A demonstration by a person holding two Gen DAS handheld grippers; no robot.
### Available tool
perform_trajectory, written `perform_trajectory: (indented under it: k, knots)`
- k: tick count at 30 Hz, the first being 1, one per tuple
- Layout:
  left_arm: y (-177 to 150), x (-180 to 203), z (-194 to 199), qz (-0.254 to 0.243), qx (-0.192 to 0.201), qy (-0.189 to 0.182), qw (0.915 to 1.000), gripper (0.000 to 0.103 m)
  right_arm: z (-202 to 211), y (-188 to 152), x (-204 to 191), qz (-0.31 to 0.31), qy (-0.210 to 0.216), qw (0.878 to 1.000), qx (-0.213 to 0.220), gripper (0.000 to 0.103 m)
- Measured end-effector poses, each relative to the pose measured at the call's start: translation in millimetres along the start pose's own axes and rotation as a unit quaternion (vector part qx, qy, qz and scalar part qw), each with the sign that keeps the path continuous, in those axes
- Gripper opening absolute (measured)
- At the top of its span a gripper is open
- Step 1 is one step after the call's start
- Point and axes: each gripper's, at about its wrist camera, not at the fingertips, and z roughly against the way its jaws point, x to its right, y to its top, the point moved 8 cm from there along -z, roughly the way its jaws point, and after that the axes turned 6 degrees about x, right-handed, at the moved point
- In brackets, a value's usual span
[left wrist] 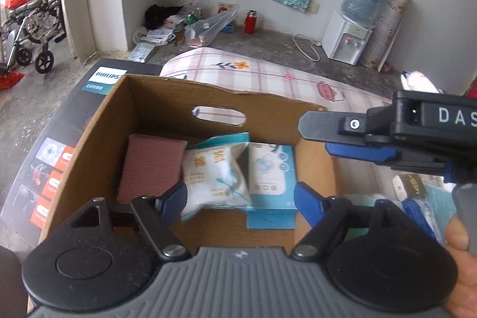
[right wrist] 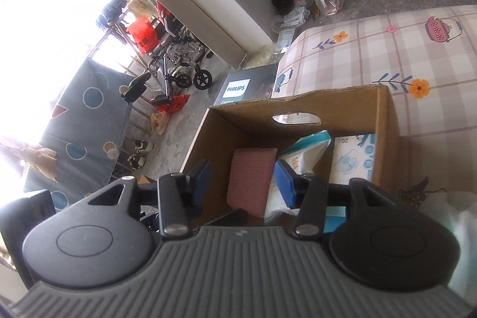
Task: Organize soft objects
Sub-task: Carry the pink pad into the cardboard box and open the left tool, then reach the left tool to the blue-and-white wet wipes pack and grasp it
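An open cardboard box [left wrist: 167, 97] stands on a checked bedsheet [left wrist: 268, 79]. Inside it stand a reddish-brown cloth [left wrist: 149, 166], a white soft pack with yellow lettering [left wrist: 214, 172] and a blue-white pack [left wrist: 272, 169]. My left gripper [left wrist: 240, 195] is open and empty just above the box's near side. My right gripper [right wrist: 243, 178] is open and empty over the same box [right wrist: 387, 121], with the cloth [right wrist: 252, 178] and white pack [right wrist: 307, 151] between its fingers. The right gripper also shows in the left wrist view [left wrist: 342, 136] at the box's right wall.
A dark Philips carton [left wrist: 50, 151] lies left of the box. More soft packs [left wrist: 417, 198] lie on the bed to the right. Bags, a red bottle [left wrist: 249, 21] and a water dispenser [left wrist: 347, 40] line the far wall. A wheelchair [left wrist: 32, 17] stands at left.
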Motion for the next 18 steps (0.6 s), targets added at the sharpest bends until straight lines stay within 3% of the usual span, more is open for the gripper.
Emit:
perform_trajectory:
  k: [7, 18]
  knots:
    - [-20.3, 94.3, 15.1, -0.06, 0.006, -0.072, 0.9956, 0.081, 99.2, 3.0, 55.1, 0.011, -0.036, 0.998, 0.043, 0.049]
    - [-63.7, 217.6, 6.8, -0.107, -0.019, -0.169, 0.9795, 0.08, 238.6, -9.8, 186.7, -0.019, -0.143, 0.987, 0.076, 0.05]
